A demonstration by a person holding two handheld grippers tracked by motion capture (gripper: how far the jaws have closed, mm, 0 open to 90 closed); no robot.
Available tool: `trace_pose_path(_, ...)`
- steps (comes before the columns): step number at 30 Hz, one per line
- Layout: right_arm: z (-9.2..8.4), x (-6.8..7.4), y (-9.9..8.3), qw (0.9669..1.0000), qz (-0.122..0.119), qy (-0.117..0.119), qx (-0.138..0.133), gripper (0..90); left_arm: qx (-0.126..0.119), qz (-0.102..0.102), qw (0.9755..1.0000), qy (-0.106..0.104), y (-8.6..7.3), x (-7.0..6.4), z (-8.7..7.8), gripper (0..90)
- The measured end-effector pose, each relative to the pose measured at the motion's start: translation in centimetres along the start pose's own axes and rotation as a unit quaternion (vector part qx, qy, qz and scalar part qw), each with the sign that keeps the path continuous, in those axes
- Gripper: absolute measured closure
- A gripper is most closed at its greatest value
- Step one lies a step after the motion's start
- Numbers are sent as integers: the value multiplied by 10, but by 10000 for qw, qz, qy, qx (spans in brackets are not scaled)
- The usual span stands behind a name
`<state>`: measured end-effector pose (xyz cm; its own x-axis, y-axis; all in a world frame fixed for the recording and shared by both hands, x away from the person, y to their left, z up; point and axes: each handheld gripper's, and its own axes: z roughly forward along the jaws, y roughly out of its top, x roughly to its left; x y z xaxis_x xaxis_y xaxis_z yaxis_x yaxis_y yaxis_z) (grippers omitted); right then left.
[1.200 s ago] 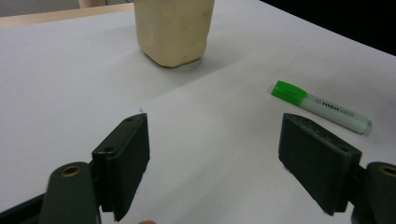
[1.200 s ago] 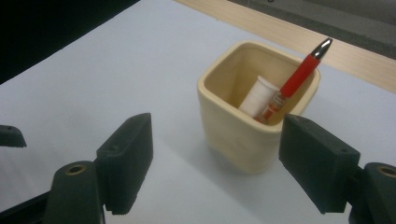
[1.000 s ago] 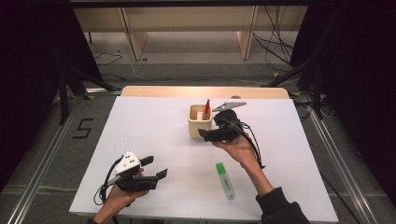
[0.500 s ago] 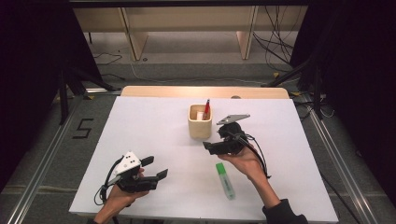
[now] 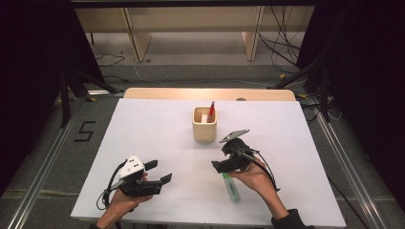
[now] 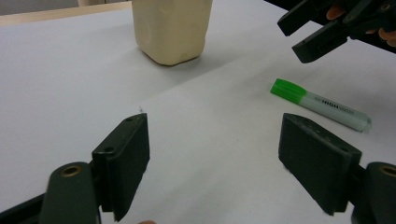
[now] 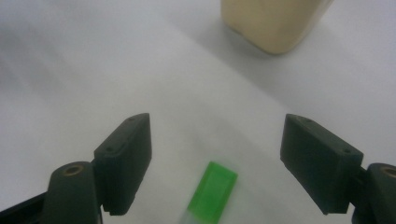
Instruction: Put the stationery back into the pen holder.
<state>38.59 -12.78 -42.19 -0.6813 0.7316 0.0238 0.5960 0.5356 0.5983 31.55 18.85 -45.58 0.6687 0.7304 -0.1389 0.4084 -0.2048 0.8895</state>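
- Hovering over the green highlighter [image 5: 230,187], your right gripper [image 5: 218,165] had its fingers [image 7: 122,163] spread wide with nothing between them, which suited a pickup not yet begun.
- The highlighter lay flat on the white bench [image 5: 157,129], near its front edge, green cap pointing toward the pen holder [image 5: 205,124]; in the right gripper view that cap [image 7: 212,189] sat between the two fingers but below them, untouched, so you were lined up along the body, not across it, as far as I could judge.
- You kept the left gripper [image 5: 159,171] low at the front left of the bench, well apart from the highlighter, fingers [image 6: 122,154] equally wide and empty; it looked parked out of the way so the right hand could work alone.
- The pen holder stood upright near the middle of the bench with a red pen [image 5: 211,111] already in it, which made it the likely place for the highlighter.
- Because the highlighter lay flat, you would probably have needed to turn the wrist to pinch it across its width.
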Motion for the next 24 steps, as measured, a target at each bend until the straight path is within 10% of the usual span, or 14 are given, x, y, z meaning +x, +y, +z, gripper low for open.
trace_pose_path(24, 18, 5, -36, 9939, -12, 150, 1092, 388, -9, -10, 10000, 1, 0, 1, 0, 242)
